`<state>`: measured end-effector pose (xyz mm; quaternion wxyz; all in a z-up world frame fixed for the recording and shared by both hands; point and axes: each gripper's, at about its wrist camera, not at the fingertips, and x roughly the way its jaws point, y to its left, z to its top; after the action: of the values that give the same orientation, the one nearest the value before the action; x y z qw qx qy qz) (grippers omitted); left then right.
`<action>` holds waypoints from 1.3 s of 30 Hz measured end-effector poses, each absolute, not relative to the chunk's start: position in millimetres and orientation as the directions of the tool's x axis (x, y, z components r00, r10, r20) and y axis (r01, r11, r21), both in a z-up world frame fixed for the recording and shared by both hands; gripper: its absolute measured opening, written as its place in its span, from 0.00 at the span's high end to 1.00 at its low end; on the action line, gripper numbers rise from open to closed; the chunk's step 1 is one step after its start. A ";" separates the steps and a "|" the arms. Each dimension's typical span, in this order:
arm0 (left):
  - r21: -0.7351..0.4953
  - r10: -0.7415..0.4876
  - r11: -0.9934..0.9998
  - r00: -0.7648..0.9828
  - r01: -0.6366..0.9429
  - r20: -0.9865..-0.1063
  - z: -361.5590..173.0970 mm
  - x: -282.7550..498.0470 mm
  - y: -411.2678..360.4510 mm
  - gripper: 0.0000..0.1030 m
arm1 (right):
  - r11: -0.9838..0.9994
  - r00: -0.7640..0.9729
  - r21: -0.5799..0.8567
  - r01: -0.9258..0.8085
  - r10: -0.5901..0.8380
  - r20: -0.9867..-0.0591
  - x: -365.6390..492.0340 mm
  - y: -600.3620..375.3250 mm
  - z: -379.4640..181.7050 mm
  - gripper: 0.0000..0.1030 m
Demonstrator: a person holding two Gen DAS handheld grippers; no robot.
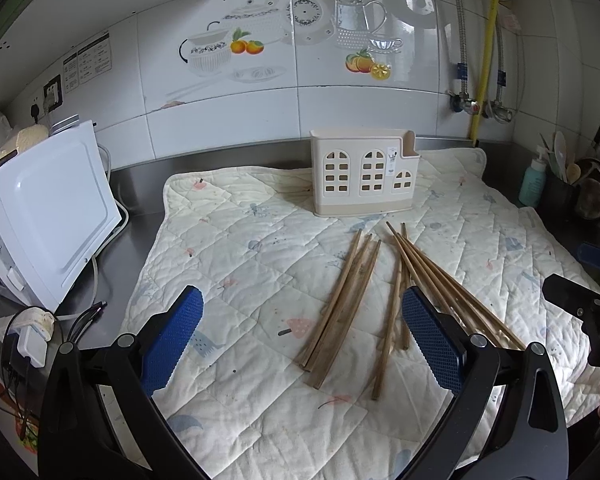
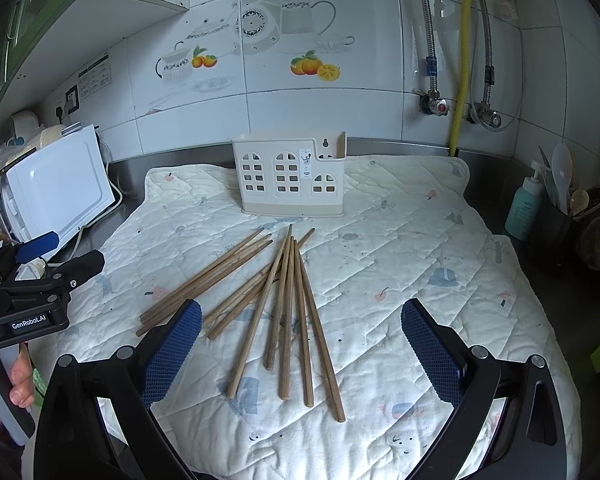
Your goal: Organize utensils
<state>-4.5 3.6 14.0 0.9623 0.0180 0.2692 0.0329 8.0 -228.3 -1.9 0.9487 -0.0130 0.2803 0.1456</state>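
Note:
Several wooden chopsticks (image 1: 346, 300) lie loose on a quilted mat (image 1: 252, 248), in two fanned bundles; they also show in the right wrist view (image 2: 288, 312). A cream utensil holder (image 1: 362, 172) with window cut-outs stands upright at the mat's back; it also shows in the right wrist view (image 2: 290, 174). My left gripper (image 1: 302, 336) is open and empty above the mat, near the chopsticks' near ends. My right gripper (image 2: 300, 348) is open and empty over the right bundle.
A white appliance (image 1: 52, 216) with cables and a power strip (image 1: 28, 336) stands left on the steel counter. A blue-green soap bottle (image 2: 524, 204) and a dark pot of utensils (image 2: 560, 216) stand at the right. Tiled wall with pipes (image 2: 464, 60) behind.

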 end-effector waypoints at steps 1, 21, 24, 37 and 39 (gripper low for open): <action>0.053 0.074 0.997 0.853 -0.054 -0.517 13.9 -4.5 3.4 0.05 | 0.957 0.800 0.058 -0.284 0.269 -0.536 7.8 -228.3 -1.5 0.06; 0.051 0.068 0.997 0.856 -0.049 -0.513 14.0 -6.8 2.2 0.05 | 0.957 0.803 0.057 -0.283 0.269 -0.531 5.8 -229.6 -0.4 0.06; 0.051 0.068 0.998 0.856 -0.049 -0.512 14.1 -6.7 2.1 0.05 | 0.958 0.804 0.055 -0.283 0.268 -0.531 5.9 -229.7 -0.1 0.06; 0.049 0.066 0.998 0.856 -0.048 -0.513 14.4 -7.0 0.9 0.05 | 0.958 0.804 0.054 -0.281 0.266 -0.532 5.6 -231.0 1.5 0.06; 0.048 0.066 0.998 0.855 -0.048 -0.515 13.6 -6.5 0.8 0.05 | 0.959 0.806 0.050 -0.280 0.263 -0.530 4.0 -231.9 1.3 0.06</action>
<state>-6.5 0.8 13.6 0.9629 0.0167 0.2678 0.0294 4.0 -231.9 1.3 0.9501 -0.0155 0.2767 0.1430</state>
